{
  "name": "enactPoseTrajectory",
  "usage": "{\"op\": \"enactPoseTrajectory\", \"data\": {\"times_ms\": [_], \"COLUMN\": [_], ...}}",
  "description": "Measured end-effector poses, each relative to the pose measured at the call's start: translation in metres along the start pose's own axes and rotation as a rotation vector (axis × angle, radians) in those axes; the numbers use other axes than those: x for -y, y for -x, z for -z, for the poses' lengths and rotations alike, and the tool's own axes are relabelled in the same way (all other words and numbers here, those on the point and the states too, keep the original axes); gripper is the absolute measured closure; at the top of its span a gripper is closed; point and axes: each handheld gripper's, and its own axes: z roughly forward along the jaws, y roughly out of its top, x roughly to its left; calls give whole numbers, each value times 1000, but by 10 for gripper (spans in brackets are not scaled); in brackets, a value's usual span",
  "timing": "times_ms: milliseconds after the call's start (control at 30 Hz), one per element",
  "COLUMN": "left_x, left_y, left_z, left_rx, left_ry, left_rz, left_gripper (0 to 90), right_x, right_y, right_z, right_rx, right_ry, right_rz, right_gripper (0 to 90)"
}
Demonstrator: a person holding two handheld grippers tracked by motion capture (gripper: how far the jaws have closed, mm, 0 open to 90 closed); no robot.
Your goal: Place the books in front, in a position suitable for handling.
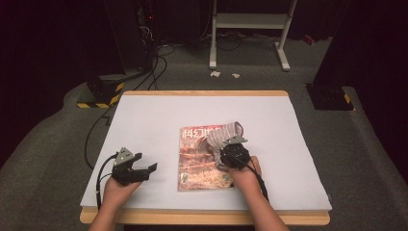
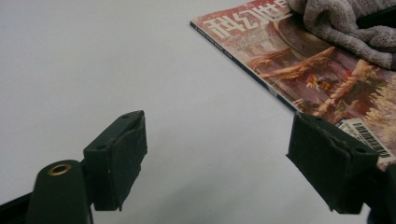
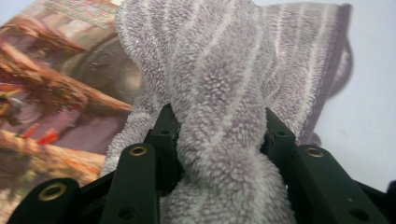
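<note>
Dark room beyond, grey carpet underfoot, black cables trailing away at the back left; nearer, a wooden-edged table (image 1: 202,93) under a pale grey sheet.

Bunched in the right gripper (image 1: 234,155): a soft lilac-grey terry towel with thin white stripes and a darker hemmed edge (image 3: 219,93). Pinched into a thick twisted roll between both black jaws, pile fluffy, stripes spiralling round the fold. Draped forward from the jaws, spread partly over the upper right corner of a glossy magazine with a red-and-orange illustrated cover and large white characters along its top (image 1: 202,159), partly past it onto the sheet on the far side. Seen in the left gripper view as a rumpled heap (image 2: 345,28) on the magazine's top edge.

Magazine flat near the middle of the table, spine toward the left gripper (image 1: 139,171), barcode at a near corner (image 2: 366,135).

Left gripper resting low on the sheet, well to the left of the magazine, jaws spread wide with bare sheet between them, gripping nothing; one jaw tip close to the magazine's spine edge, contact impossible to judge.

Behind the table: a white metal frame stand (image 1: 250,29), two scraps of pale paper on the carpet (image 1: 223,74), yellow-and-black striped bases at both sides (image 1: 98,98). Between the grippers, only sheet and magazine.
</note>
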Motion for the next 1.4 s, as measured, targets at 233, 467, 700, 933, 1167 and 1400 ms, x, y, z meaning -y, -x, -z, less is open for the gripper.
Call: {"op": "enactPoseTrajectory", "data": {"times_ms": [233, 467, 700, 933, 1167, 1400], "left_x": [0, 0, 0, 1, 2, 2], "left_y": [0, -1, -2, -2, -1, 0], "left_z": [0, 1, 1, 2, 2, 1], "left_rx": [3, 1, 2, 2, 5, 12], "left_ry": [1, 7, 8, 7, 10, 4], "left_rz": [4, 6, 6, 8, 15, 10], "left_gripper": [198, 198, 198, 198, 198, 198], "right_x": [-16, -33, -44, -42, -40, -47], "right_y": [-38, -85, -105, -80, -18, 18], "right_z": [-12, -23, -31, -31, -35, -48], "right_rx": [-54, -128, -157, -103, -9, 50], "right_ry": [2, 8, 8, -3, -25, -33], "right_rz": [69, 142, 176, 151, 36, -49], "right_gripper": [587, 587, 587, 587, 588, 588]}}
